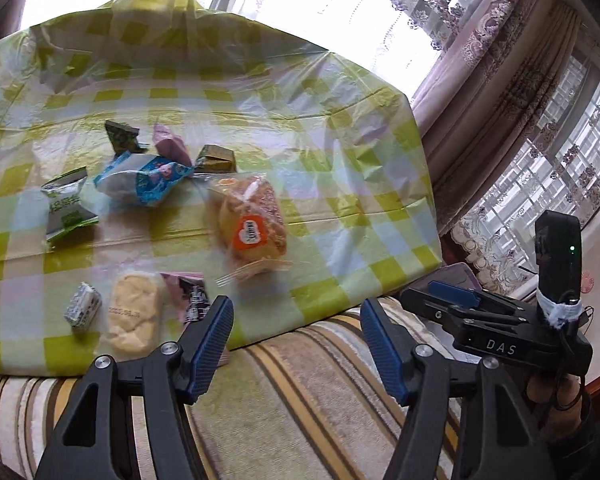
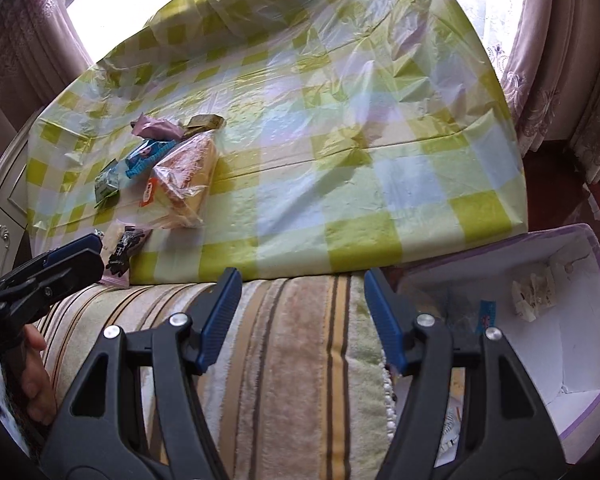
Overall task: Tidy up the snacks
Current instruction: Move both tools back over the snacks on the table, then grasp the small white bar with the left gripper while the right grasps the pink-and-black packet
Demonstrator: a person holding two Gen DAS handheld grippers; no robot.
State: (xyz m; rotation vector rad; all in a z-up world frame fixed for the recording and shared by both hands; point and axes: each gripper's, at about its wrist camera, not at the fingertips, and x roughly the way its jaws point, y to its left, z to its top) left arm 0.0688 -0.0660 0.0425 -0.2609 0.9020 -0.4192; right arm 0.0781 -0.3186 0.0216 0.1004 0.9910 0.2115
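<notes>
Several wrapped snacks lie on a table with a green-checked plastic cloth. They include a bread bun in clear wrap with an orange label, a pale yellow cake, a blue and white packet, a green packet and a small foil piece. My left gripper is open and empty, near the table's front edge. My right gripper is open and empty over a striped towel. The bun also shows in the right wrist view. A white box with a purple rim sits to the right, with small wrapped items inside.
The striped towel covers the surface in front of the table. Lace curtains and windows stand behind and to the right. A white cabinet is at the left. The left gripper shows in the right wrist view, and the right gripper in the left wrist view.
</notes>
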